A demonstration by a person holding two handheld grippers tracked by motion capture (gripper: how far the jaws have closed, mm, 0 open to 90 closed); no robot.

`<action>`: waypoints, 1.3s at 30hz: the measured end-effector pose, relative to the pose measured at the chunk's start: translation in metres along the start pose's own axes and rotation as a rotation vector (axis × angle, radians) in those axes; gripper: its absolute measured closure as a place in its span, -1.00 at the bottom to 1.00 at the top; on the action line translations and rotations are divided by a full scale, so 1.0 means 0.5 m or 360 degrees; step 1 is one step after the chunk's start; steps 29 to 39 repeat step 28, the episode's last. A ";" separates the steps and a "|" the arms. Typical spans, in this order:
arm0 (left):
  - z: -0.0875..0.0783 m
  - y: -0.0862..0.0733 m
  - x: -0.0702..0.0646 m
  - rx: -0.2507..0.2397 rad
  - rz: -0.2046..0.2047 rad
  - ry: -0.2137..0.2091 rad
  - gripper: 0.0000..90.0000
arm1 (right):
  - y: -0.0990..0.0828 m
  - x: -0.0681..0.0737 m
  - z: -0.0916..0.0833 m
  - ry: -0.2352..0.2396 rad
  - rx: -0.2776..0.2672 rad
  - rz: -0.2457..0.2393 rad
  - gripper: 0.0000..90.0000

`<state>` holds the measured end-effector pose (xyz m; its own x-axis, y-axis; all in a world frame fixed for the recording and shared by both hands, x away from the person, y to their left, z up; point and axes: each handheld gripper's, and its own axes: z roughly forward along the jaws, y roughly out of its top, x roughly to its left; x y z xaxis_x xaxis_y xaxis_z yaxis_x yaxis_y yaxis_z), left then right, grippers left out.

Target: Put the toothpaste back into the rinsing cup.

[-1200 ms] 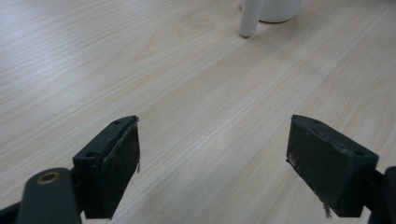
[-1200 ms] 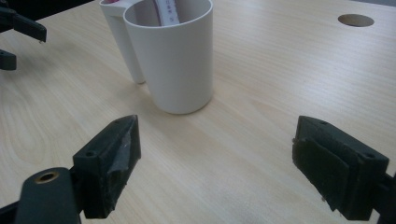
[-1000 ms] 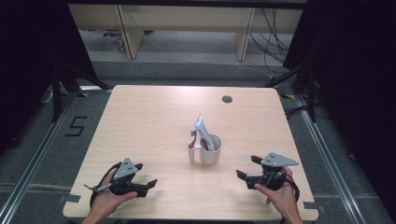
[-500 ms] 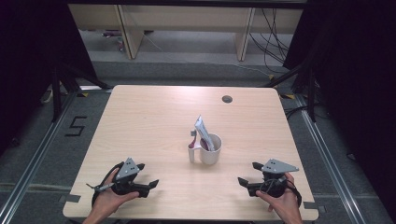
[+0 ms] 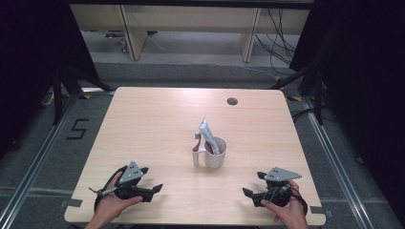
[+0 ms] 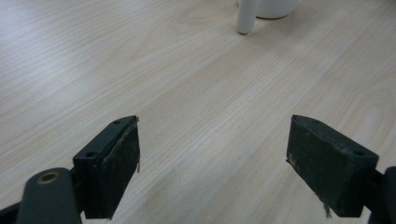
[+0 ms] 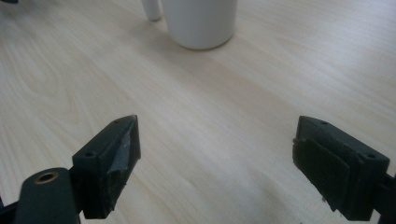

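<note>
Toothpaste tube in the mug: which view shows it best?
High view. The toothpaste tube stands tilted in the white mug, its whole upper part in sight. The left gripper view catches just the mug's handle and base; the right gripper view gets the mug's lower wall, cropped below the rim.

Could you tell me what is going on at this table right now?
A person holds a gripper in each hand near the table's front edge. The left gripper and the right gripper both have their jaws open and hold nothing. Between and beyond them stands a white mug with a toothpaste tube and a red-handled item, perhaps a toothbrush, leaning inside it. Neither gripper touches the mug.
</note>
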<state>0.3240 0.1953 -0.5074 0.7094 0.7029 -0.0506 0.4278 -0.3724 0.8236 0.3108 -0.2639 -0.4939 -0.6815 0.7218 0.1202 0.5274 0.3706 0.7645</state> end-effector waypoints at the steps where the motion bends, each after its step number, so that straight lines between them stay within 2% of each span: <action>1: -0.002 0.001 0.000 0.0013 0.0001 0.0003 -0.62 | 0.000 -0.005 0.001 -0.0018 0.0007 -0.0066 -0.64; 4: -0.003 0.000 0.002 0.0029 0.0017 0.0002 -0.62 | 0.000 -0.005 -0.002 -0.0052 -0.0012 -0.0097 -0.64; 6: 0.000 0.000 -0.001 0.0005 -0.0011 0.0001 -0.62 | -0.001 0.000 -0.002 -0.0028 0.0007 -0.0048 -0.64; 7: -0.001 0.000 0.000 0.0014 0.0002 0.0004 -0.62 | -0.001 -0.003 -0.001 -0.0045 -0.0005 -0.0087 -0.64; 10: -0.001 0.000 0.000 0.0013 0.0000 0.0004 -0.62 | -0.001 0.002 -0.001 -0.0033 -0.0002 -0.0073 -0.64; 11: -0.001 0.000 0.000 0.0013 -0.0001 0.0003 -0.62 | -0.001 0.001 -0.001 -0.0033 -0.0002 -0.0099 -0.64; 13: -0.001 0.000 0.000 0.0012 -0.0003 0.0004 -0.62 | -0.001 0.001 0.000 -0.0039 -0.0001 -0.0102 -0.64; 15: 0.000 0.000 -0.001 0.0013 -0.0003 0.0003 -0.62 | -0.002 0.005 0.000 -0.0023 0.0023 -0.0060 -0.64; 21: 0.000 0.000 0.000 0.0013 -0.0003 -0.0002 -0.62 | -0.002 0.002 0.003 -0.0043 0.0017 -0.0095 -0.64; 25: 0.000 0.000 0.000 0.0014 -0.0005 -0.0003 -0.62 | -0.002 0.002 0.003 -0.0045 0.0017 -0.0093 -0.64; 26: 0.001 0.000 0.000 0.0014 -0.0005 -0.0003 -0.62 | -0.002 0.003 0.004 -0.0015 0.0028 -0.0072 -0.64; 39: 0.001 0.000 0.000 0.0014 -0.0006 -0.0003 -0.62 | -0.002 0.003 0.004 -0.0016 0.0028 -0.0072 -0.64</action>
